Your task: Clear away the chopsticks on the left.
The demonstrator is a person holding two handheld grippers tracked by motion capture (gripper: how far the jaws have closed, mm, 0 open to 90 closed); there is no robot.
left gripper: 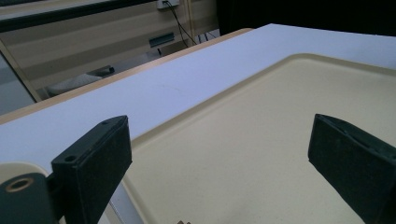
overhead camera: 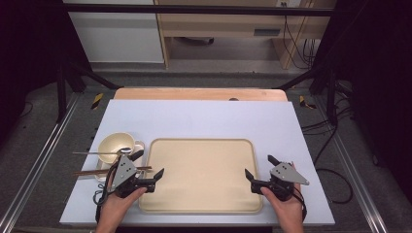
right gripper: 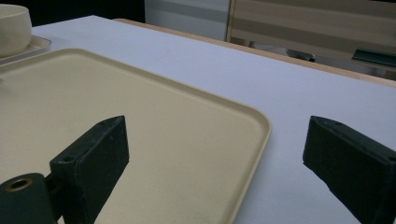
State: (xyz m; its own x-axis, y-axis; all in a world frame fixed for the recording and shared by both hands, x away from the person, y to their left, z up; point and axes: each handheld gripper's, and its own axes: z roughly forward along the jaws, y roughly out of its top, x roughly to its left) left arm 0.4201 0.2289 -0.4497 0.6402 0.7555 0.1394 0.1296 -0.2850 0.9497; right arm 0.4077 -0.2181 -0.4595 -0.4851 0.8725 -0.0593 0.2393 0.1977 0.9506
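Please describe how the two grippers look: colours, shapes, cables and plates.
Both the left gripper and the right gripper have a black body with two flat, black, block-shaped fingers. Each carries a grey three-cornered plate with small dark holes on top. A black cable trails from each gripper. Beside a finger in each gripper view sits a dark part with a brass-coloured ring. No sleeves are visible.

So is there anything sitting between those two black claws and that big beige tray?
Nothing visible does. The left gripper hangs open at the tray's left edge and the right gripper open at its right edge. The bowl, spoon and chopsticks lie left of the tray, off to the side.
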